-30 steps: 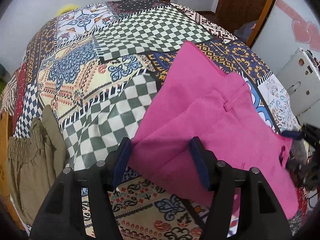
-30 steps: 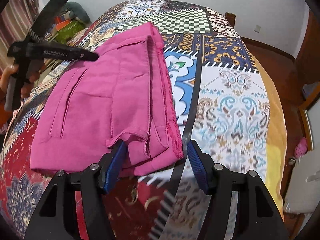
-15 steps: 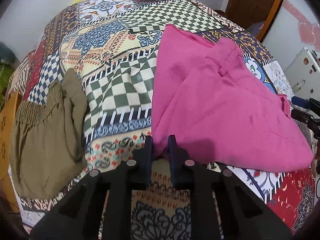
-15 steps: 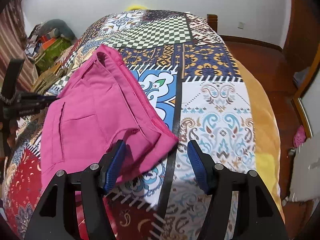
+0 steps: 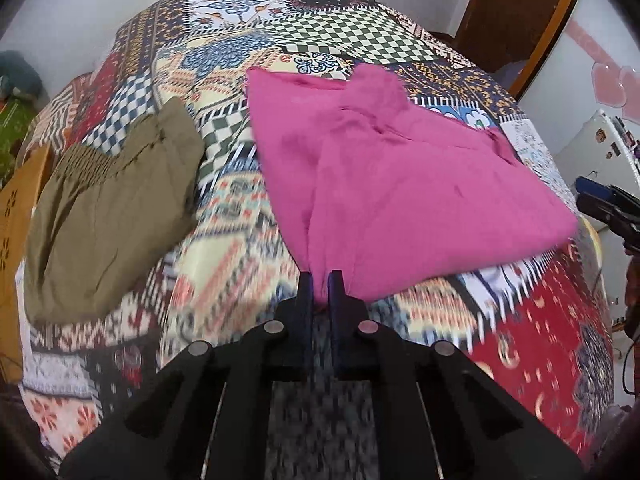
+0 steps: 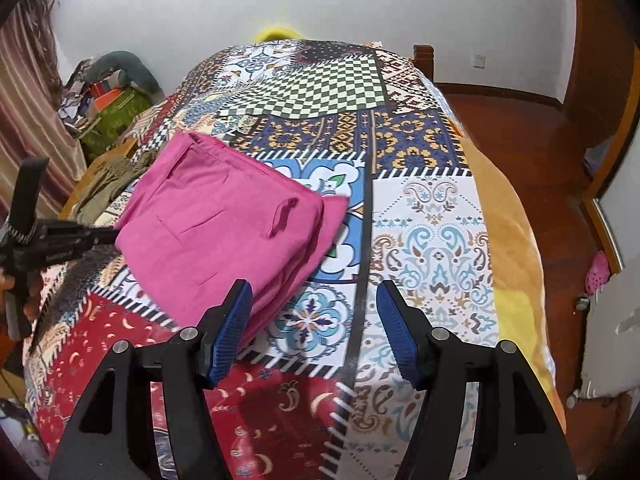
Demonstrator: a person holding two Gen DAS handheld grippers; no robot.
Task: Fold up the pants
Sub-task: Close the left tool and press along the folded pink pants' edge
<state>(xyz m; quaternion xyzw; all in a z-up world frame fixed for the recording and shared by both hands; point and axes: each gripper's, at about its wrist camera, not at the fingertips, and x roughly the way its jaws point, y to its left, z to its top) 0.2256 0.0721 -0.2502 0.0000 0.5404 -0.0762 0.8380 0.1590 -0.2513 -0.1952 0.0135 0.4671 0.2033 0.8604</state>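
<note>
Left wrist view: the left gripper [image 5: 319, 285] is clamped on the near corner of the folded pink pants [image 5: 400, 184], which lie on the bed [image 5: 224, 280] beside olive shorts [image 5: 108, 208]. Right wrist view: the right gripper [image 6: 316, 336] is open and empty over the quilt, its left pad just beside the pants' near edge.

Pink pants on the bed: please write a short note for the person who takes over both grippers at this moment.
Left gripper: shut on a corner of the pink pants.
Right gripper: open, holding nothing, above the patchwork bedspread beside the pants.
Pants: lying on the bedspread, folded into a compact stack. Olive pants lie folded to the side.
Done: the main folds, by the look.
Left: probably place or straighten the pink pants, then let go.
</note>
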